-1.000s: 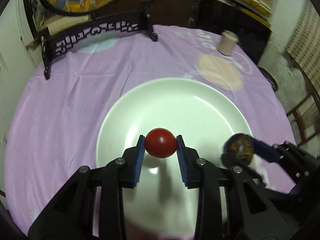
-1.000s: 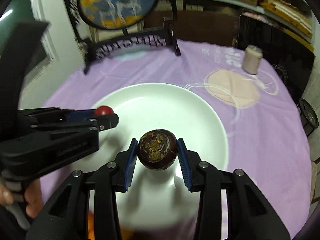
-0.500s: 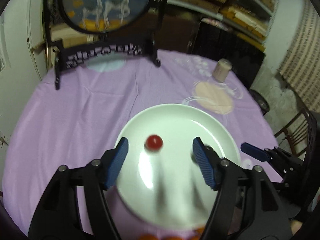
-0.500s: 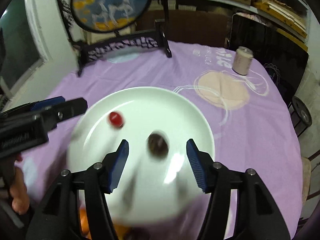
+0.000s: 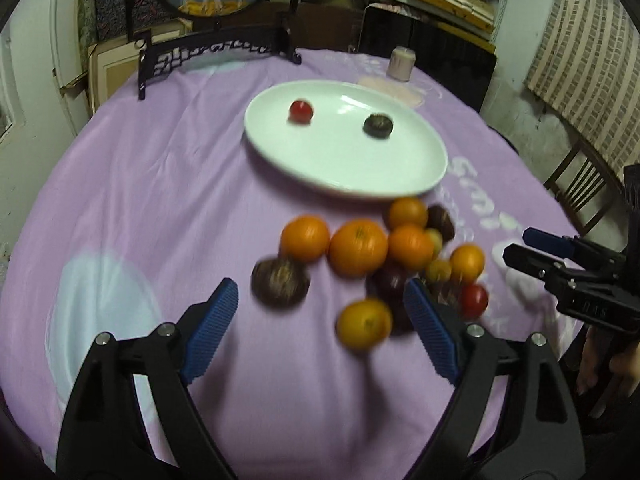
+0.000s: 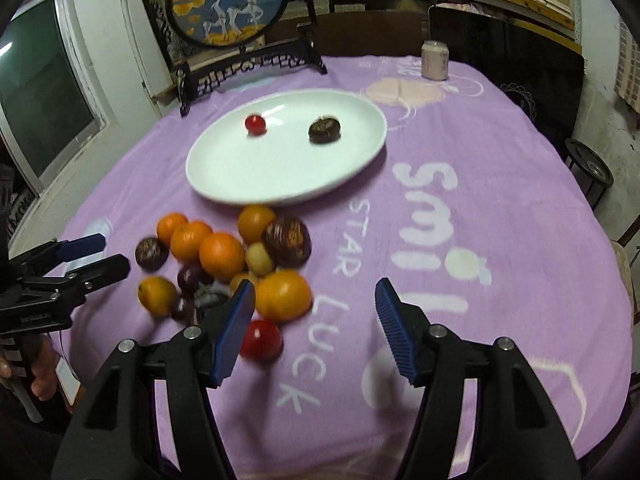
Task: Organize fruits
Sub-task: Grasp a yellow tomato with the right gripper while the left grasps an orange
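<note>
While two pieces already lie on the white plate (image 6: 224,168) toward the far side of the round table (image 6: 500,200), a small glossy red tomato (image 6: 255,124) and a dark, rough-skinned round fruit (image 6: 324,130), you are between picks with both tools empty: the left gripper (image 5: 320,316) is opening wide with nothing between its ribbed blue pads, and the right gripper (image 6: 316,328) stands spread and released. Most of the pile (image 6: 224,260) waits on the purple cloth just beside the plate's near rim, touching one another, so your next move likely calls for choosing an outlying piece. Smooth round oranges may roll when nudged; centre the pads before you squeeze.
</note>
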Motion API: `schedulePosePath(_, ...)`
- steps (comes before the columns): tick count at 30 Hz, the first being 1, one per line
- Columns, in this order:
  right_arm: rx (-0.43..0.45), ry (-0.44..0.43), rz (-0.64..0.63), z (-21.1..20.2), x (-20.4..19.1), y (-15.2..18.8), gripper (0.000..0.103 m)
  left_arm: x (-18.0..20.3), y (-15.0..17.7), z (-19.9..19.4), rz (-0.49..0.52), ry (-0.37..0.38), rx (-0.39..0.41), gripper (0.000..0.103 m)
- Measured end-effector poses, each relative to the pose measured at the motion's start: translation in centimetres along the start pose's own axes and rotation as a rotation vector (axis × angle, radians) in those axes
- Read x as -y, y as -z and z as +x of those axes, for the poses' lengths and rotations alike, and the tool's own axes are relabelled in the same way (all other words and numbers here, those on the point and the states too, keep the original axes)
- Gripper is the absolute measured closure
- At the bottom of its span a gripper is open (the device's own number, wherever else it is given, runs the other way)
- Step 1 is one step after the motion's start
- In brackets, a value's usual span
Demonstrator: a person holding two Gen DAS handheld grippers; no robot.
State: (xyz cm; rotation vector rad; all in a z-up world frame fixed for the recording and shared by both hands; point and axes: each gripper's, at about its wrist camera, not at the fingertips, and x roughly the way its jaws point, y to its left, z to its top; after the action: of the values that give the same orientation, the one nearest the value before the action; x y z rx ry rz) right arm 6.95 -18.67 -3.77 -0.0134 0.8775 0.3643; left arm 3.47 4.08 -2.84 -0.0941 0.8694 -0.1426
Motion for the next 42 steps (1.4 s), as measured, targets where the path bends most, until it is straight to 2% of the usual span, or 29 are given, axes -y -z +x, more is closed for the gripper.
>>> schedulePosePath(5,-0.055,-0.006,0.022,1.0,0.2,1.9,0.04,-0.9,1.9,-0.7,-0.02,-0.012,-0.016,0.016)
schedulePosePath(9,-0.024,-0.057,0.027,1.3,-0.4,1.5,0.04,-1.3,2.8,-0.9,-0.029,-0.007,-0.028,0.016)
schedulePosePath(11,-0.03,-0.046,0.015,2.3,-0.8,1.0,0.04,-1.2,3.0,-1.0,-0.029,0.001,-0.034,0.016)
schedulePosePath(13,-0.062,-0.061,0.002,3.8,-1.0,0.8,0.046,-1.0,3.2,-1.2,-0.023,0.009,-0.033,0.016)
schedulePosePath(14,-0.078,-0.099,0.012,4.6,-0.9,0.8,0.058,-0.8,3.3,-1.4,-0.017,0.009,-0.029,0.016)
schedulePosePath(15,-0.068,-0.136,0.034,4.8,-0.6,0.8,0.059,-0.7,3.4,-1.5,-0.013,0.008,-0.028,0.016)
schedulePosePath(18,-0.055,-0.119,0.034,4.3,-0.4,0.6,0.06,-0.3,3.6,-1.4,-0.004,0.007,-0.04,0.016)
schedulePosePath(23,0.005,-0.064,0.048,1.3,0.6,1.5,0.06,0.2,3.7,0.0,0.004,0.013,-0.078,0.016)
schedulePosePath(25,0.013,-0.036,0.051,0.2,1.3,2.2,0.06,0.5,3.6,0.6,0.003,0.019,-0.093,0.016)
schedulePosePath(30,0.0,-0.03,0.085,-1.2,2.8,4.5,0.06,1.3,3.4,2.2,0.006,0.023,-0.118,0.019)
schedulePosePath(35,-0.019,-0.048,0.099,-1.1,3.3,5.5,0.06,2.7,2.9,3.5,0.043,0.017,-0.121,0.035)
schedulePosePath(37,-0.017,-0.059,0.099,-1.2,3.2,5.7,0.06,3.0,2.7,3.7,0.049,0.033,-0.119,0.055)
schedulePosePath(39,-0.006,-0.069,0.093,-1.4,3.0,5.5,0.06,3.3,2.7,3.8,0.062,0.022,-0.109,0.065)
schedulePosePath(42,0.0,-0.076,0.082,-1.5,2.7,5.5,0.06,2.9,2.7,3.6,0.041,0.035,-0.104,0.067)
